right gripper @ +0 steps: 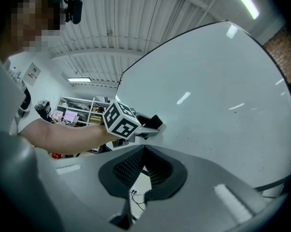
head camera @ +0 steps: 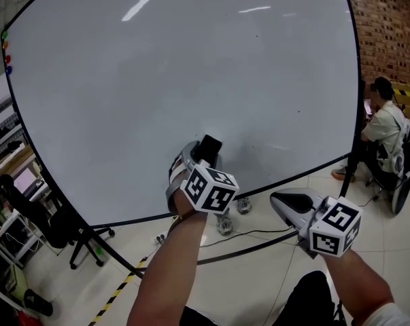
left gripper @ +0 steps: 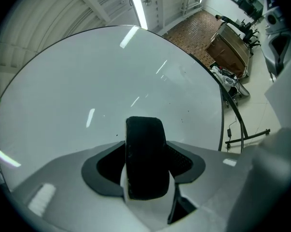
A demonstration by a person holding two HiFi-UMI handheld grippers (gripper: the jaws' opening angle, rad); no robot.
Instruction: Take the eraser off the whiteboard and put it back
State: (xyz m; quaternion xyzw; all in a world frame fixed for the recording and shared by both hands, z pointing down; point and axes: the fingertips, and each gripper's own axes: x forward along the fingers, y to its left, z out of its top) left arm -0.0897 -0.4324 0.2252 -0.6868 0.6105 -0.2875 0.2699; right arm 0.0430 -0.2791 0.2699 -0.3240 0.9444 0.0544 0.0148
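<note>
A black eraser stands on end against the lower part of the big whiteboard. My left gripper points level at the board and is shut on the eraser, whose sides sit against both pads. From the right gripper view the same eraser shows past the left gripper's marker cube, touching the board. My right gripper hangs to the right, below the board's edge, shut with nothing in it.
A person sits at a desk at the far right by a brick wall. An office chair stands at the left. The board's stand, cables and yellow-black floor tape lie below. Coloured magnets dot the board's left rim.
</note>
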